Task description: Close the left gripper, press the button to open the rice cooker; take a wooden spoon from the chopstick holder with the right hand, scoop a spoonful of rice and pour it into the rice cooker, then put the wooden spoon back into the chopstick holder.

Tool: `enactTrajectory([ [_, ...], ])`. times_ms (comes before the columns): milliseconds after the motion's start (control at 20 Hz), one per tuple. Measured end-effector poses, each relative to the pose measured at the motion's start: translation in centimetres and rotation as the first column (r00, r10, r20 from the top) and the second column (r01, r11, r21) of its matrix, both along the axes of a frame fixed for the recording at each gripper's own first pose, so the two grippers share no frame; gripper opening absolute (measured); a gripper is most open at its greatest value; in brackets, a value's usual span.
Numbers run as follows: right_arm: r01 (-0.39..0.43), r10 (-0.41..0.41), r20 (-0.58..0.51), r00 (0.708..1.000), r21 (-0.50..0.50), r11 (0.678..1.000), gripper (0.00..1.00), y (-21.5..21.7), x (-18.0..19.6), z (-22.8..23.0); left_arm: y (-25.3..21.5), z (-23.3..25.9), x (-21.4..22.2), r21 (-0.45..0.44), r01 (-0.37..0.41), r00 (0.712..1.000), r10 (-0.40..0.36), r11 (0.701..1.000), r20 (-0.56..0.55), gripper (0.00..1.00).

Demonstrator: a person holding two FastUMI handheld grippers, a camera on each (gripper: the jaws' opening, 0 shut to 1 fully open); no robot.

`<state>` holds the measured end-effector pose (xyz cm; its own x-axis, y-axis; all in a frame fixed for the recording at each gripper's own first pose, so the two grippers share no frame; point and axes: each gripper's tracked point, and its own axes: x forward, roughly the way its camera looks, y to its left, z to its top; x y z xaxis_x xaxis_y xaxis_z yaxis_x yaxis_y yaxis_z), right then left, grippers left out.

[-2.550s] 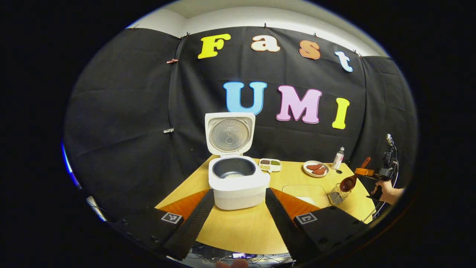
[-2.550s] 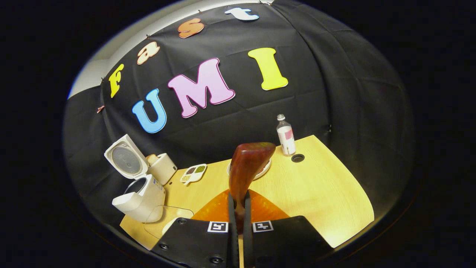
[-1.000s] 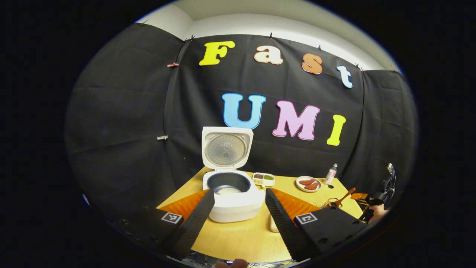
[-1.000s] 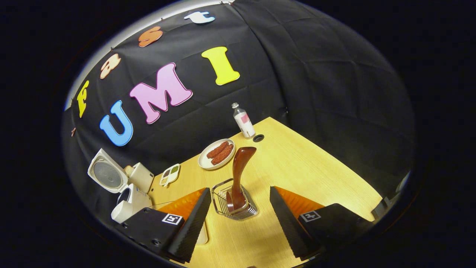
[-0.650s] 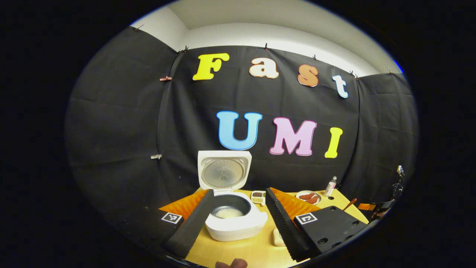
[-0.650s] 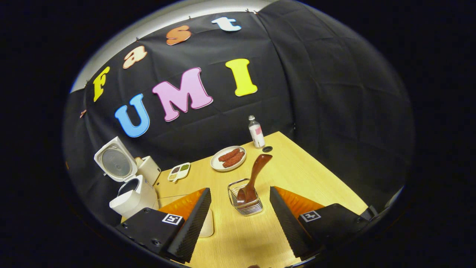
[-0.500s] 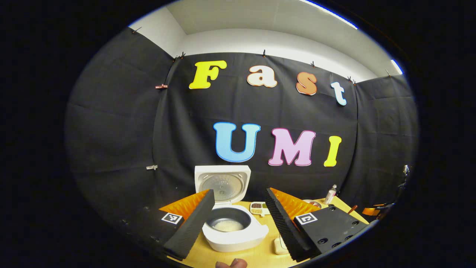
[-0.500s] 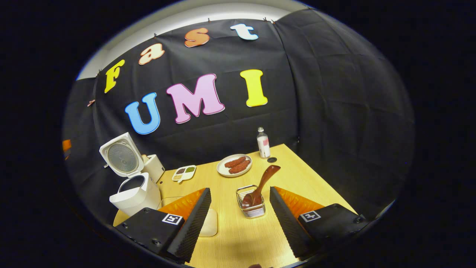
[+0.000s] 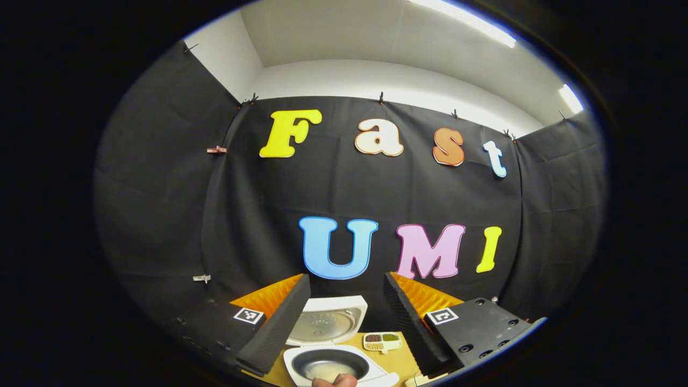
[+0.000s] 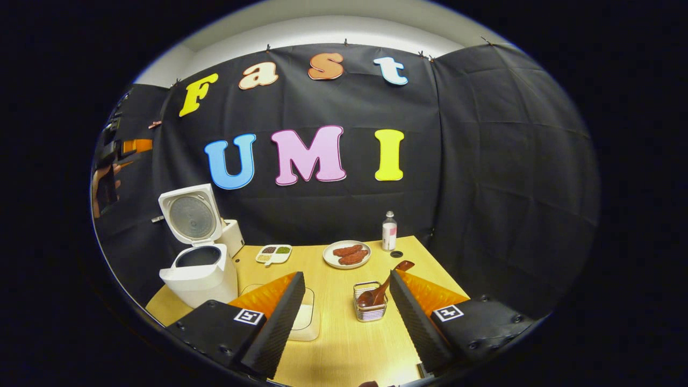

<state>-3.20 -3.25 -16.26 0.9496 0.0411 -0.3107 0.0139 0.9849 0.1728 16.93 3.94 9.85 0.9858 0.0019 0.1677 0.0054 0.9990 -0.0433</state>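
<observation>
Here the right claw [image 10: 344,317] is released, its two fingers spread wide at the bottom of the right gripper view and grasping nothing. Between those fingers, just above the centre bottom of the frame, the wire chopstick holder [image 10: 370,309] stands on the pale wooden worktop [image 10: 344,349]. The wooden spoon [image 10: 382,289] rests in it bowl-down, its handle leaning up toward the right, apart from both fingers. At lower left the white rice cooker [image 10: 198,274] sits near the worktop's left edge with its lid [image 10: 190,216] raised upright and the dark inner pot showing. A flat, clear-lidded rice container [image 10: 307,318] lies on the worktop just right of the left finger, partly hidden behind it. Farther back, toward the middle of the frame, are a small divided dish of grains [image 10: 273,252], a plate of reddish sausages [image 10: 347,253] and a small bottle [image 10: 389,231] by a round hole in the worktop. At the far left edge of the frame the left claw [image 10: 124,147] is held high by a hand [image 10: 103,185].

In the left gripper view the left claw [image 9: 344,322] is likewise released, fingers well apart at the bottom of the frame, tilted up at the booth wall. Between them, at the very bottom, the rice cooker [image 9: 336,365] shows with its lid [image 9: 327,325] open and pale rice in the pot; the divided dish [image 9: 382,339] lies just to its right.
</observation>
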Motion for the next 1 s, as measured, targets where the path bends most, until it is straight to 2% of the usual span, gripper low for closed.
enactTrajectory([
  [300,0.055,-0.056,-0.031,0.998,-0.010,0.998,0.98,-0.6,-1.9,-0.6,3.0,0.9,7.7,-0.010,-0.063,0.998,0.064,0.998,0.031,0.94],
  [450,0.085,-0.086,-0.043,0.995,-0.025,0.996,0.98,-1.2,-3.0,-0.9,4.4,0.3,11.8,0.019,-0.090,0.996,0.089,0.996,0.025,0.94],
  [550,0.102,-0.103,-0.055,0.993,-0.031,0.994,0.98,-1.4,-3.9,-1.1,5.6,-1.3,14.7,0.012,-0.118,0.993,0.118,0.993,0.000,0.94],
  [750,0.131,-0.135,-0.066,0.989,-0.051,0.990,0.98,-1.8,-5.7,-1.3,7.6,-6.3,19.7,-0.065,-0.165,0.983,0.158,0.984,-0.093,0.94],
  [850,0.141,-0.147,-0.084,0.986,-0.073,0.987,0.99,-2.1,-6.9,-1.8,8.8,-9.2,22.0,-0.050,-0.191,0.972,0.182,0.980,-0.149,0.95],
  [1000,0.162,-0.170,-0.097,0.981,-0.084,0.983,0.99,-2.5,-8.1,-1.9,8.9,-12.9,24.5,-0.047,-0.194,0.956,0.178,0.980,-0.235,0.95],
])
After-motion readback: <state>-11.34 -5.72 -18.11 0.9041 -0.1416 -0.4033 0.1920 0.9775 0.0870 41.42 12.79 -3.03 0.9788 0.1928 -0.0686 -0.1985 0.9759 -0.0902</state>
